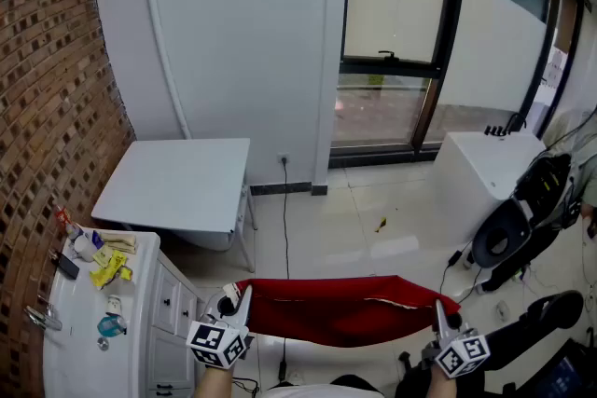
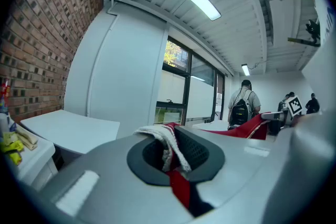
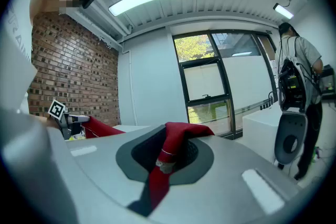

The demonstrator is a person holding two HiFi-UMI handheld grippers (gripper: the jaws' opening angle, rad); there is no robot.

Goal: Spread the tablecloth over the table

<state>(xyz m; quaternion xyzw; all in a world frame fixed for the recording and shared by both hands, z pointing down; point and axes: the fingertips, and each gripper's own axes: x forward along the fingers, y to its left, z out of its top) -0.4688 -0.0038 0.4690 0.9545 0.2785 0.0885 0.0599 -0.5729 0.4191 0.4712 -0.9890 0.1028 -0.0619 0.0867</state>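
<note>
— While the left gripper [image 2: 173,152] is pinched tight on one end of the red tablecloth [image 1: 340,308] and the right gripper [image 3: 168,152] is pinched tight on the other end, where does the table lie from them?

— Ahead and off to the left. The white table [image 1: 177,182] stands against the wall beside the brick. It is well apart from the cloth, with bare floor between.

— And the cloth itself?

— It's in the air, strung between the two grippers. Its long axis runs side to side and it sags a little in the middle. None of it is on the table yet.

— Which hand is nearer?

— The left, I'd judge, so the right has farther to swing. The white cabinet [image 1: 84,368] sits just beside the left gripper. The carry probably has to go forward and leftward past it, with the edge kept stretched.
</note>
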